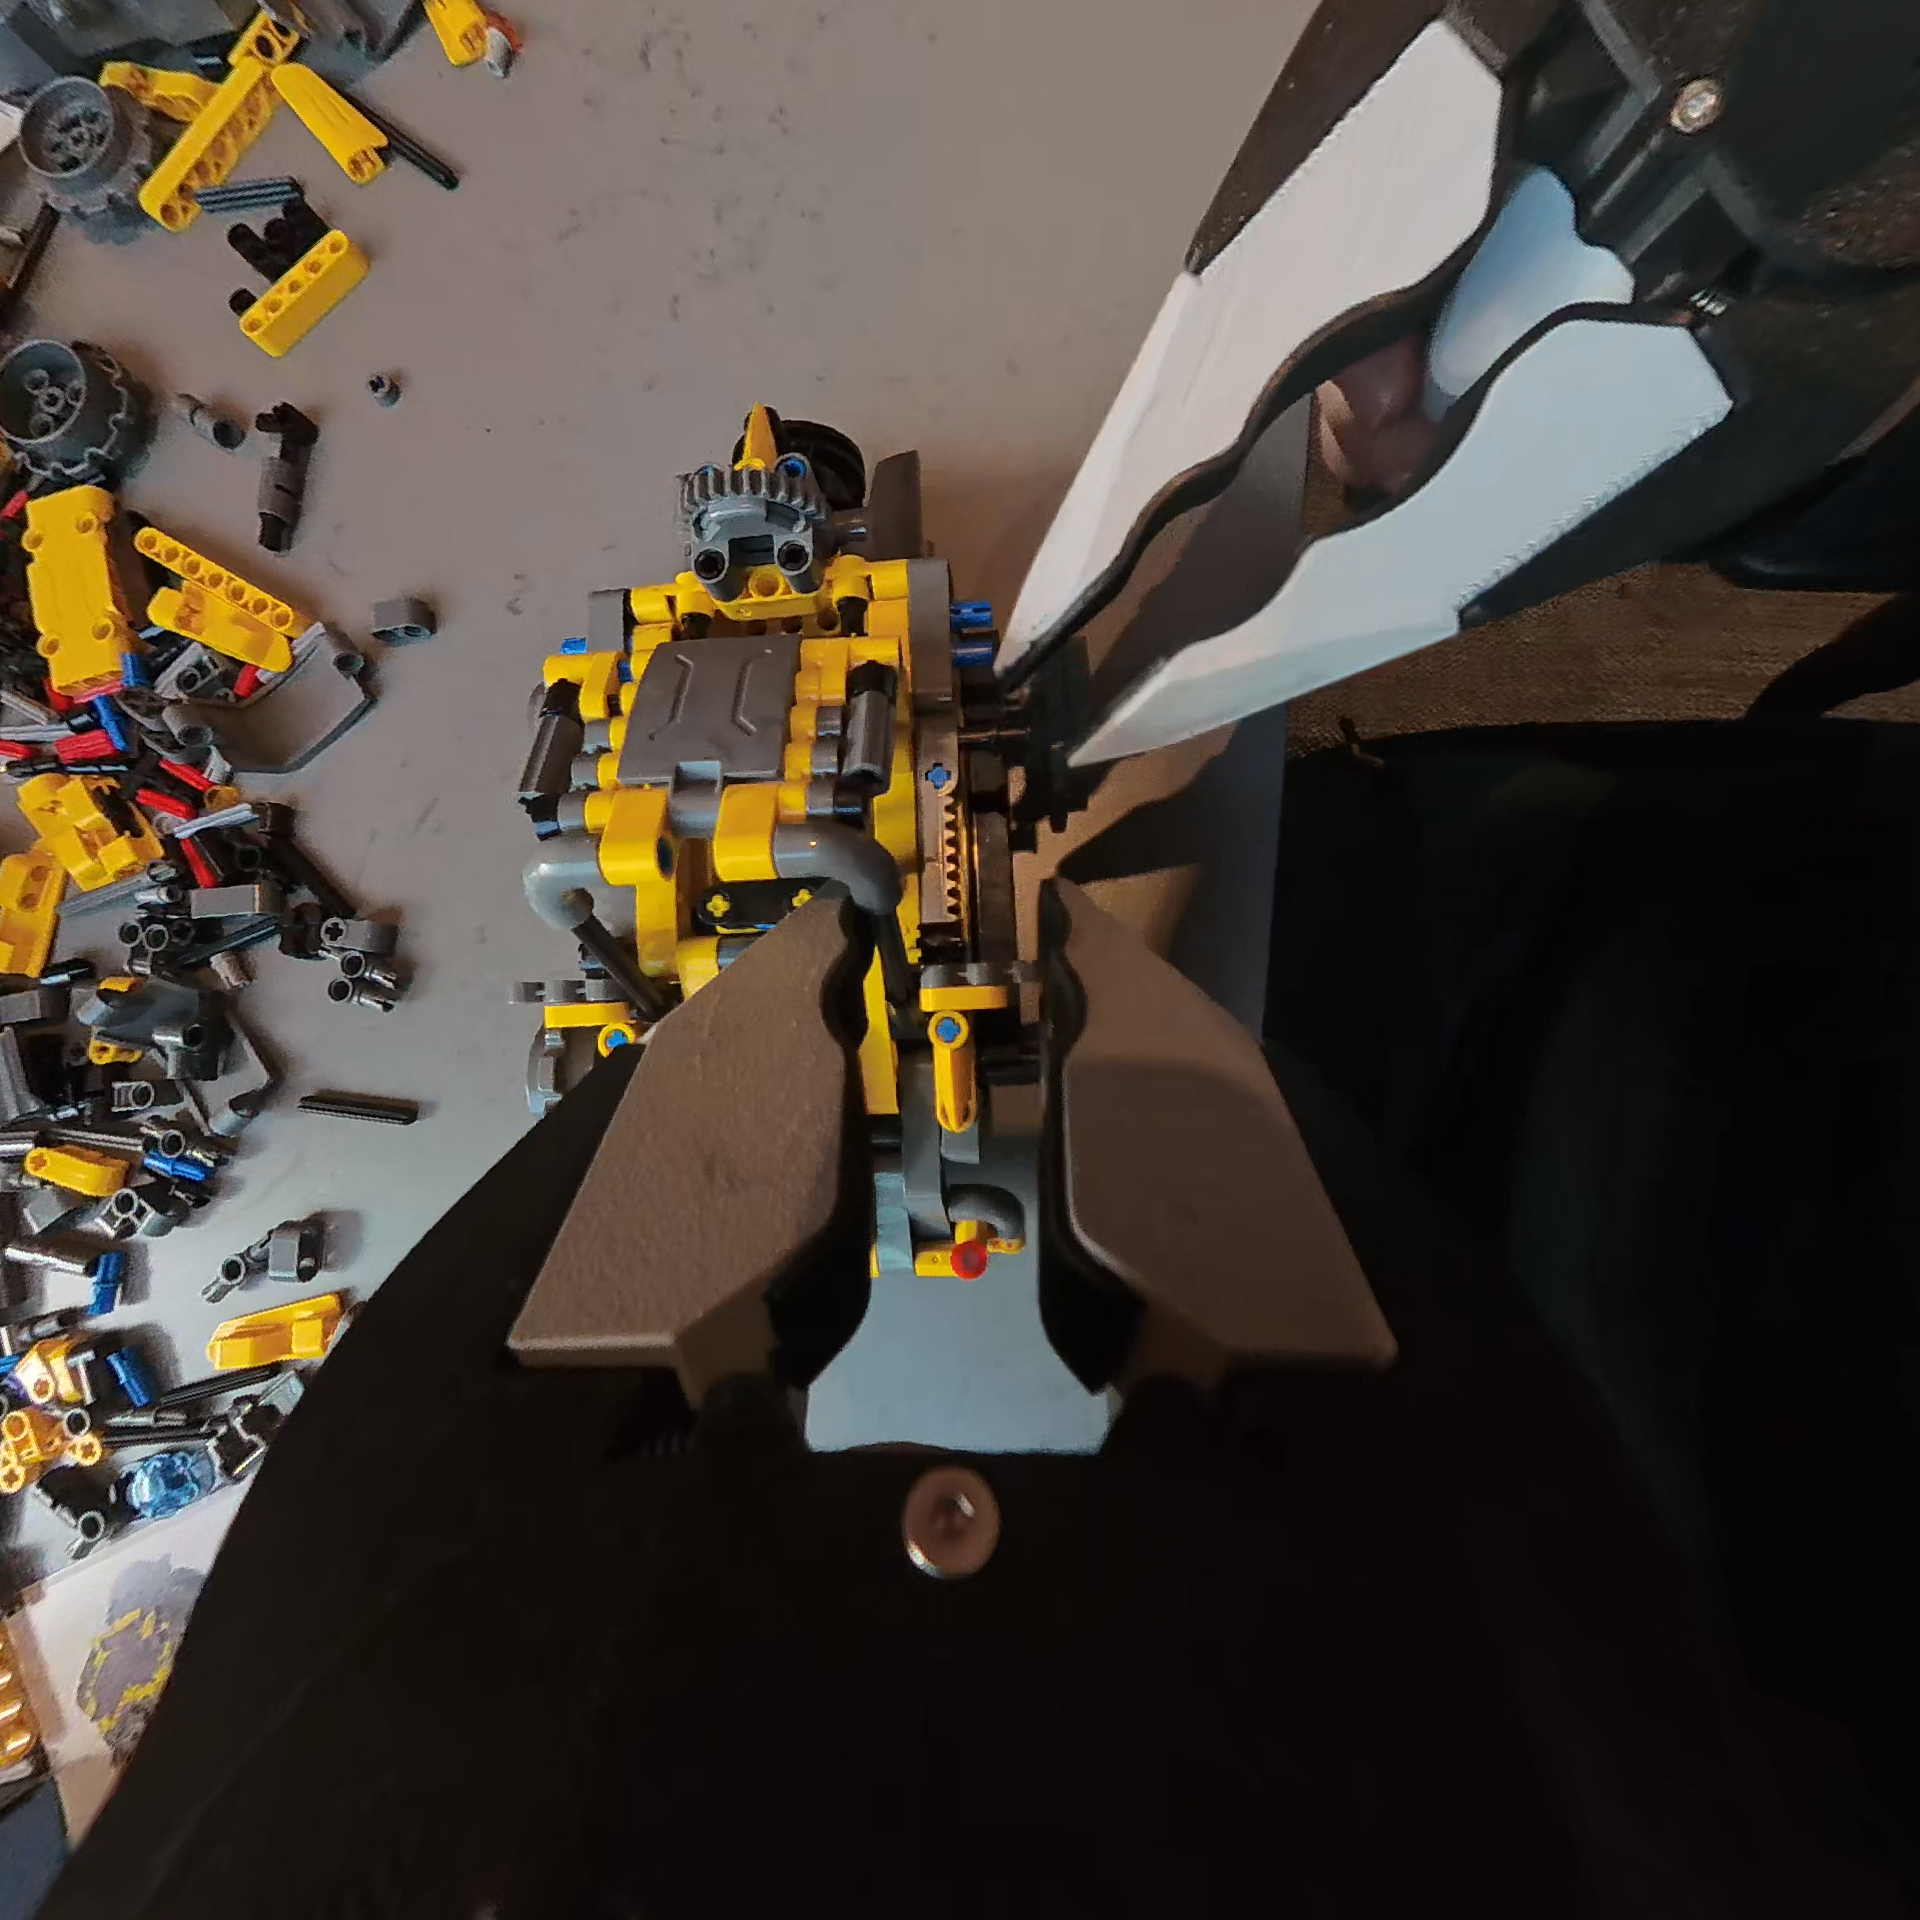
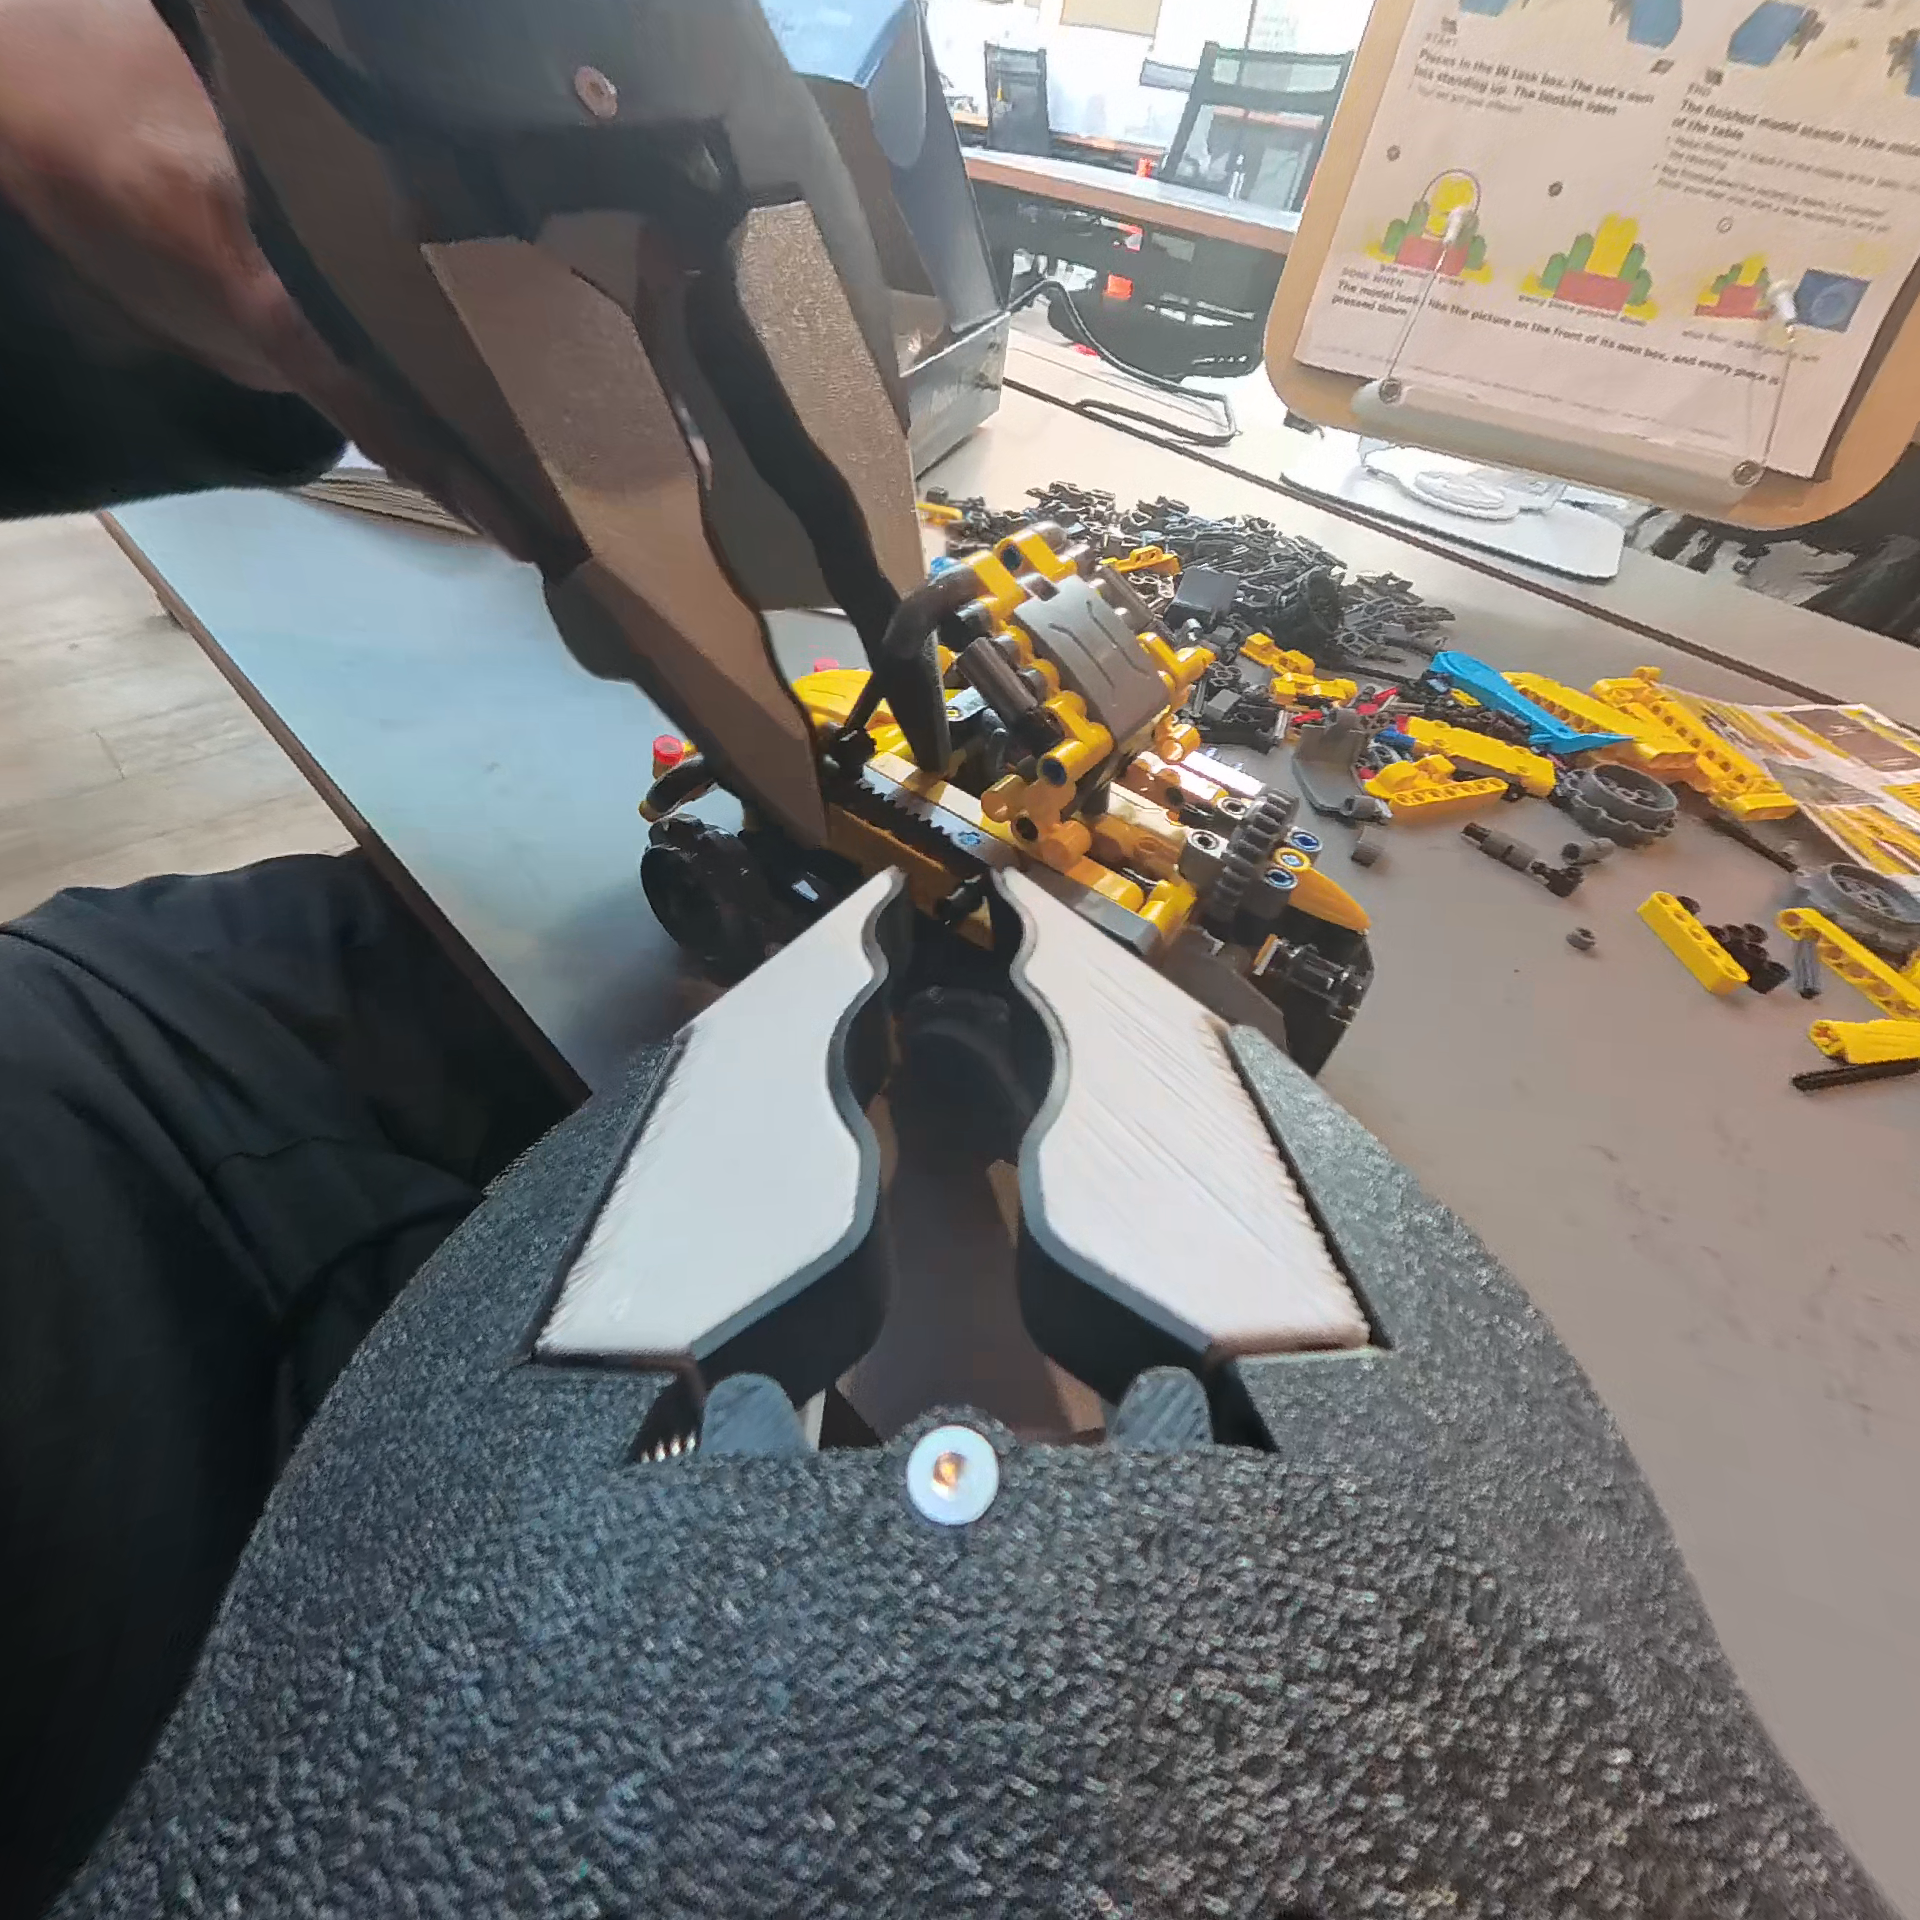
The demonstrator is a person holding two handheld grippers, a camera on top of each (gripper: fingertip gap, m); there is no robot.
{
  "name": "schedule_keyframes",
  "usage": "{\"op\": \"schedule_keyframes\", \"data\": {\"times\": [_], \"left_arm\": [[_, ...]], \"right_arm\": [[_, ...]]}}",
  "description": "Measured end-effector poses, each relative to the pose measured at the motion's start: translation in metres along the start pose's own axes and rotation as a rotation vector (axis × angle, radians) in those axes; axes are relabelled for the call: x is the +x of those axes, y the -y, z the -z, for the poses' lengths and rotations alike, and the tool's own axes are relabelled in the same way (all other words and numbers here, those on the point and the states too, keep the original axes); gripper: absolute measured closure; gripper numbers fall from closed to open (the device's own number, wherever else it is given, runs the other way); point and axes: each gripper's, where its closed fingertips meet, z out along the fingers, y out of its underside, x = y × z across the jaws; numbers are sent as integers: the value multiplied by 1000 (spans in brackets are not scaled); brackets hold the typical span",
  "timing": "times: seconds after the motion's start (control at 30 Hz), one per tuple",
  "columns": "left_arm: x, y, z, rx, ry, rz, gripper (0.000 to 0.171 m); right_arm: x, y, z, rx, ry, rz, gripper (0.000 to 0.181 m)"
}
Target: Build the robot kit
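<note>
A partly built yellow, grey and black brick vehicle model (image 1: 748, 727) stands on the grey table (image 1: 727, 260). It also shows in the right wrist view (image 2: 1091, 727). My left gripper (image 1: 940, 899), with dark fingers, straddles the model's rear end and is shut on it. In the right wrist view it (image 2: 847, 727) comes down from the upper left. My right gripper (image 2: 945, 883), with white fingers, is shut on a small black part (image 2: 951, 1013) and holds it against the model's side, by the toothed rack. The left wrist view shows it (image 1: 1039, 712) reaching in from the upper right with the black part (image 1: 1044, 727).
A heap of loose yellow, black and grey parts (image 1: 125, 831) lies left of the model; in the right wrist view it (image 2: 1558, 748) spreads behind and to the right. A booklet (image 2: 1829, 758), an instruction board on a stand (image 2: 1600, 229) and a dark box (image 2: 935, 312) stand beyond. The table edge (image 2: 312, 675) is close. The grippers are tip to tip, or close to it.
</note>
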Motion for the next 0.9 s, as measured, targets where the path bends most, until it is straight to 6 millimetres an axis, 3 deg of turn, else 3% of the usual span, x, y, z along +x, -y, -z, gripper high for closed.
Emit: {"op": "schedule_keyframes", "data": {"times": [0.23, 0.63, 0.77, 0.9], "left_arm": [[0, 6, -1, 92, -6, 107, 142], [3, 6, -3, 47, 31, 128, 134], [11, 8, -4, 50, -4, 147, 117], [12, 8, -4, 37, -5, 117, 115]], "right_arm": [[-1, -21, -7, -101, 62, -60, 169], [-2, -16, -9, -88, 93, -90, 169], [-1, -16, -9, -90, 98, -103, 169], [-2, -16, -9, -91, 106, -104, 168]]}}
